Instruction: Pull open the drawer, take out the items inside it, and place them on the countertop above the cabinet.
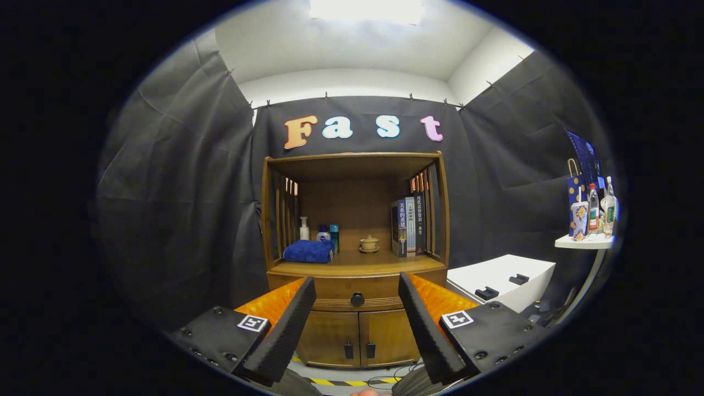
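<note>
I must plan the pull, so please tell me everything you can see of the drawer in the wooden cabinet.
The drawer looks like brown wood, the same as the cabinet. It is a wide, low front with one round dark knob at its middle and fine grooves along its lower edge. It is shut, flush with the cabinet, directly under the countertop and above two small doors. Nothing touches it. The gripper is open, its jaws framing the knob from a distance.

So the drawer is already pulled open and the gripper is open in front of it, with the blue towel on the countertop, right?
Not quite. The gripper view shows the drawer shut, flush with the cabinet front. The rest holds: the gripper is open in front of it, and the blue towel lies on the countertop.
</note>
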Available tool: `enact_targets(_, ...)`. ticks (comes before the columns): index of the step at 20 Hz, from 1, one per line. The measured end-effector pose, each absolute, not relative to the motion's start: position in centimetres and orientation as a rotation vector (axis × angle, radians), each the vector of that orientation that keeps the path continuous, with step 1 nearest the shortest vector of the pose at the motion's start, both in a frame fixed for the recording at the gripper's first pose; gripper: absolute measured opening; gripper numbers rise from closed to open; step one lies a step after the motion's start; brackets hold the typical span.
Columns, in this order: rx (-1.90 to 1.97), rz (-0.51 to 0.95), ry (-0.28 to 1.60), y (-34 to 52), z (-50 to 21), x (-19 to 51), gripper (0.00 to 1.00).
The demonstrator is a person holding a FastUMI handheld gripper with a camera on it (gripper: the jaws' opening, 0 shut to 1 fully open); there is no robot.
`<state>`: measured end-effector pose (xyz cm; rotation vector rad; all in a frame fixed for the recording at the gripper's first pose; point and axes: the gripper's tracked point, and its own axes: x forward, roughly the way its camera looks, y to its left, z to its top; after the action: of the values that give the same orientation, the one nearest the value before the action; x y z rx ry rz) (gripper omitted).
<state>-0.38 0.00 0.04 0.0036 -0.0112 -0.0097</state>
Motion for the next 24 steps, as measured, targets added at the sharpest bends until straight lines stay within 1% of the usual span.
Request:
enact_targets(6,-0.008,-0.018,-0.015,0.1,-0.3,0.5,0.99)
enact_targets(9,0.008,0.005,-0.050,0.5,0.5,1.8,0.99)
enact_targets(11,0.000,0.033,-0.075,1.1,1.3,4.1,0.99)
enact_targets(14,-0.034,0.040,-0.105,0.9,1.7,9.5,0.99)
enact_targets(19,-0.048,0.023,-0.021,0.0,-4.8,18.8,0.99)
enact_targets(24,-0.041,-0.010,0.073,-1.6,-11.9,24.7,0.99)
